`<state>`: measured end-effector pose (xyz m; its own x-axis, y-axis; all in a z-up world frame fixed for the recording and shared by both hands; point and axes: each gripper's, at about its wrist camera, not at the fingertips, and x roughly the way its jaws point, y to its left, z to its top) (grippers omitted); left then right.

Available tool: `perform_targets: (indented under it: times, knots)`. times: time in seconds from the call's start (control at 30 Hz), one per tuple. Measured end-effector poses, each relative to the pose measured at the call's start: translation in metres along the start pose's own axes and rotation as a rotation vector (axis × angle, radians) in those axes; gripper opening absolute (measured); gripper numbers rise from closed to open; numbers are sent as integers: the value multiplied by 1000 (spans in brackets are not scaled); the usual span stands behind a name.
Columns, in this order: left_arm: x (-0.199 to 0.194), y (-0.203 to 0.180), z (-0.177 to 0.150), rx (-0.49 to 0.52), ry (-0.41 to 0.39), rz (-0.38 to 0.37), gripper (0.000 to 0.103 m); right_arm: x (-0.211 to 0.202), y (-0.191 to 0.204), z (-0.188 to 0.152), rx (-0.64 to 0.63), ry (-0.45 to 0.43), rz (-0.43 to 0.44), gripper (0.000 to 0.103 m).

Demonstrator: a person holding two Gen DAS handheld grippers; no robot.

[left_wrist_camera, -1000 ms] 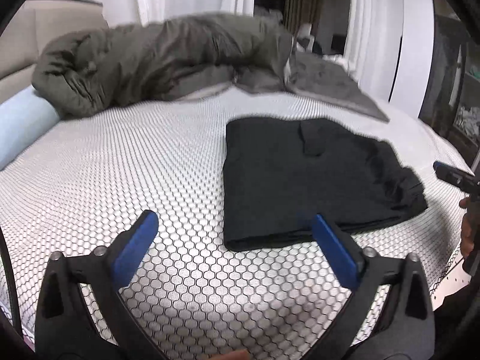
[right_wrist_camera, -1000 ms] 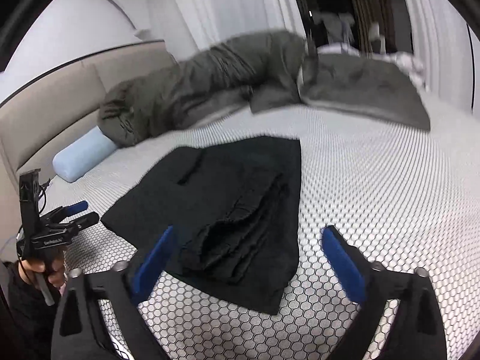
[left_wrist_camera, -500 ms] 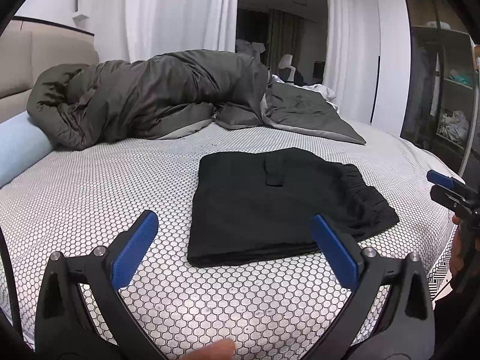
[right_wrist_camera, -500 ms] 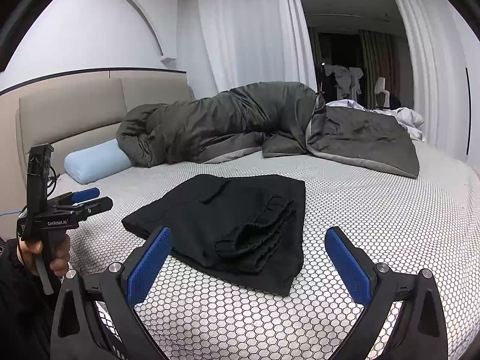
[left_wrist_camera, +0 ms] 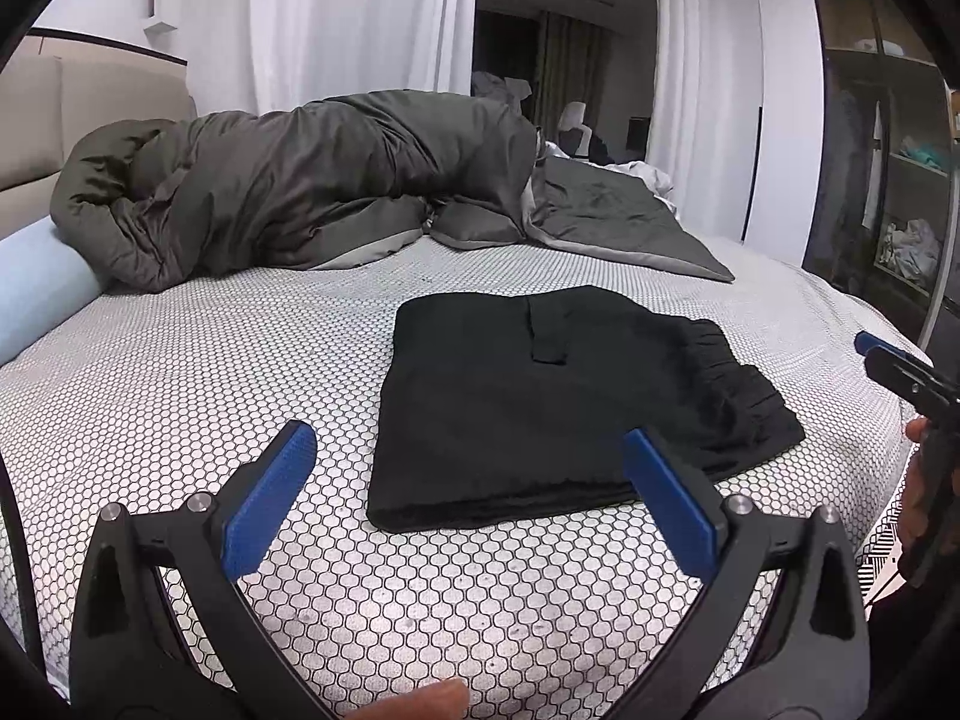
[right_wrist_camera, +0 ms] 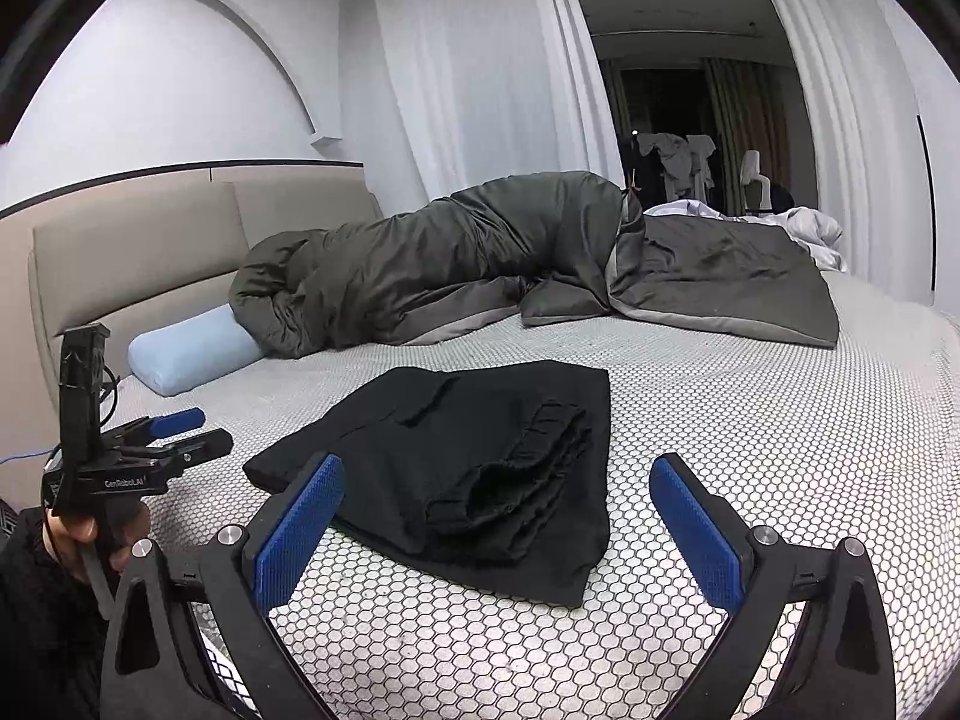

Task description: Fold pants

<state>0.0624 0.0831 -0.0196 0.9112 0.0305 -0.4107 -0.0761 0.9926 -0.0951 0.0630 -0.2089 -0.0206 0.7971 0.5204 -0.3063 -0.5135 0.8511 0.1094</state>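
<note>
Black pants [left_wrist_camera: 558, 402] folded into a flat rectangular stack on the honeycomb-patterned bed cover [left_wrist_camera: 180, 396], elastic waistband bunched along the stack's edge nearest the right gripper. Landmark for all places: the folded pants

Left gripper [left_wrist_camera: 474, 492] held above the bed cover just short of the stack's near edge, released, 2 blue pads [left_wrist_camera: 267, 498] spread wide, nothing between them, not touching the fabric. Seen from the right wrist view as a black pistol-grip tool [right_wrist_camera: 174, 441] in a hand, off the stack's far-left side, well apart from it

Right gripper [right_wrist_camera: 504, 516] likewise released, blue-padded fingers [right_wrist_camera: 696, 531] wide apart, hovering just before the waistband end of the pants [right_wrist_camera: 480, 456], no contact visible. From the left wrist view, only its tip [left_wrist_camera: 900, 369] showing at the frame edge, beyond the waistband side

Behind the pants, well apart: rumpled dark olive duvet [left_wrist_camera: 288, 192] heaped across the bed. Beyond the duvet's end, toward the beige headboard [right_wrist_camera: 138, 258], a pale blue bolster pillow [right_wrist_camera: 192, 354]. White curtains [right_wrist_camera: 480, 78] behind the duvet. Dark wardrobe shelves [left_wrist_camera: 900, 180] past the waistband side of the pants, in the left wrist view
</note>
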Motion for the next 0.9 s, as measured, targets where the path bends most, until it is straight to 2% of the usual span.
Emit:
perform_targets:
  times: [0.9]
  knots:
    - [15, 8, 0, 16, 21, 5, 102, 0, 8, -1, -14, -3, -10, 103]
